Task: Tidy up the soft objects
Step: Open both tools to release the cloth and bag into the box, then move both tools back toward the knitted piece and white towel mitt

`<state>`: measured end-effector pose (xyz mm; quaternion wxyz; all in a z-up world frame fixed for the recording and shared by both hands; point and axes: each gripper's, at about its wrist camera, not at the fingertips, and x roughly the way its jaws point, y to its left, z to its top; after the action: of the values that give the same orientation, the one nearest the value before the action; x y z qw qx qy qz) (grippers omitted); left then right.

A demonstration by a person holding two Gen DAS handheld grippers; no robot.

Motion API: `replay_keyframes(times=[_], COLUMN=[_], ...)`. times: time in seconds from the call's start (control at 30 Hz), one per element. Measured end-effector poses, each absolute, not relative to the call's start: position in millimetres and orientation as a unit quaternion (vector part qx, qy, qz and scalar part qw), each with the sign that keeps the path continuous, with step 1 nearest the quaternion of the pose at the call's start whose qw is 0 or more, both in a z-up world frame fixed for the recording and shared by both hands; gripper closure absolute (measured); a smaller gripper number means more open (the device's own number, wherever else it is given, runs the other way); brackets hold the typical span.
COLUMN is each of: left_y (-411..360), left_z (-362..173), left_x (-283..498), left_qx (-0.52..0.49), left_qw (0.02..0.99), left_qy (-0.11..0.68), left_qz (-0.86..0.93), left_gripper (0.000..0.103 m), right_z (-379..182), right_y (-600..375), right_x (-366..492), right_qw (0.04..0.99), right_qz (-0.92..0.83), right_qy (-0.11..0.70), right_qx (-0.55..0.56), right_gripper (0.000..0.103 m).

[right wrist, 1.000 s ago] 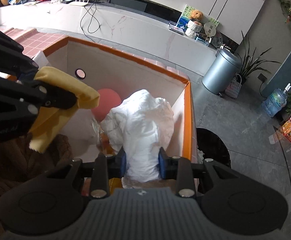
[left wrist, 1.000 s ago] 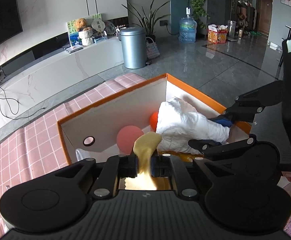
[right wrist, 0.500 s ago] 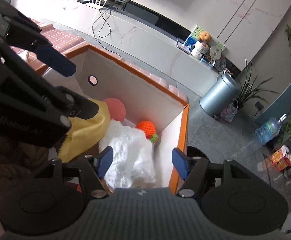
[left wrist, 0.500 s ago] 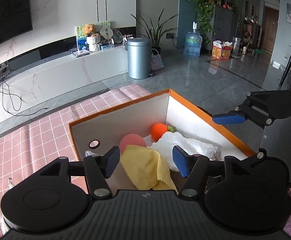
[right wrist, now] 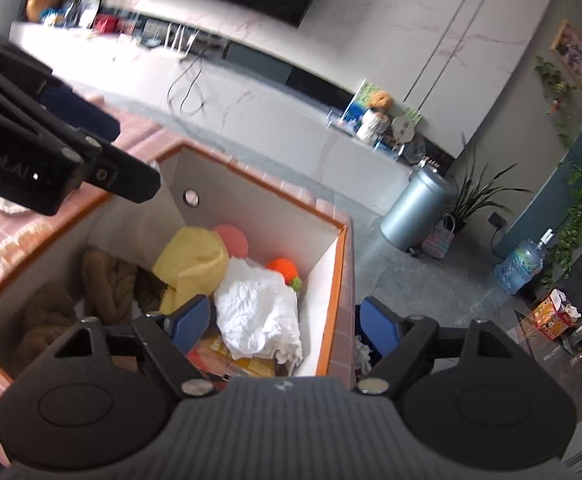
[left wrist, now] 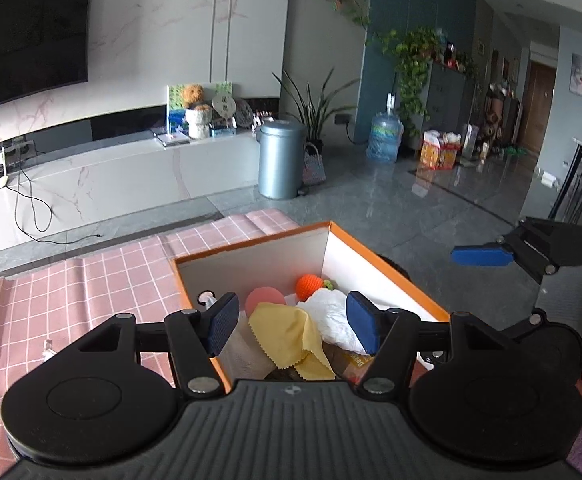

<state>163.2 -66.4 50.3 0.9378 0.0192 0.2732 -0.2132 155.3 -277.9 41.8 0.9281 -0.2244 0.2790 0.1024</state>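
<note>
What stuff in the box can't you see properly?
- Orange-yellow packet, right wrist view: mostly under the white crumpled cloth; its print is too small to read.
- Brown knitted thing, right wrist view: partly behind the right gripper body, shape unclear.
- Pink ball, left wrist view: lower part hidden by the yellow cloth.
- Box bottom: covered in both views.

boxes 1 (right wrist: pixel 333 276) — yellow cloths 1 (right wrist: pixel 195 264) — white cloths 1 (right wrist: pixel 259 316) — orange knit toys 1 (right wrist: pixel 283 269) — pink balls 1 (right wrist: pixel 233 238)

Both tools (left wrist: pixel 293 328) (right wrist: pixel 281 326) now spread, yellow cloth (left wrist: pixel 287 334) and white cloth (right wrist: pixel 259 314) released into box (left wrist: pixel 391 276)
</note>
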Motion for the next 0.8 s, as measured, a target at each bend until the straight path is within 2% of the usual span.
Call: replay_keyframes(times=[0.3,0.8], left_y=[-22.6,76.1], left_z=[61.7,2.3], left_x=[121.1,74.1], left_qx=[-0.017,-0.063], left_qw=[0.953,0.946], left_qy=[0.234,0.296], left_qz=[-0.192,-0.117], left_gripper=[0.03,0.031], right_z=[62.7,17.9], right_y=[-238.0,-134.0], right_x=[102.1,58.1], right_qw=[0.96,0.945], right_qz=[0.119,0.182], right_qy=[0.211,0.23], right_qx=[-0.143,-0.145], right_gripper=[0.018,0.019])
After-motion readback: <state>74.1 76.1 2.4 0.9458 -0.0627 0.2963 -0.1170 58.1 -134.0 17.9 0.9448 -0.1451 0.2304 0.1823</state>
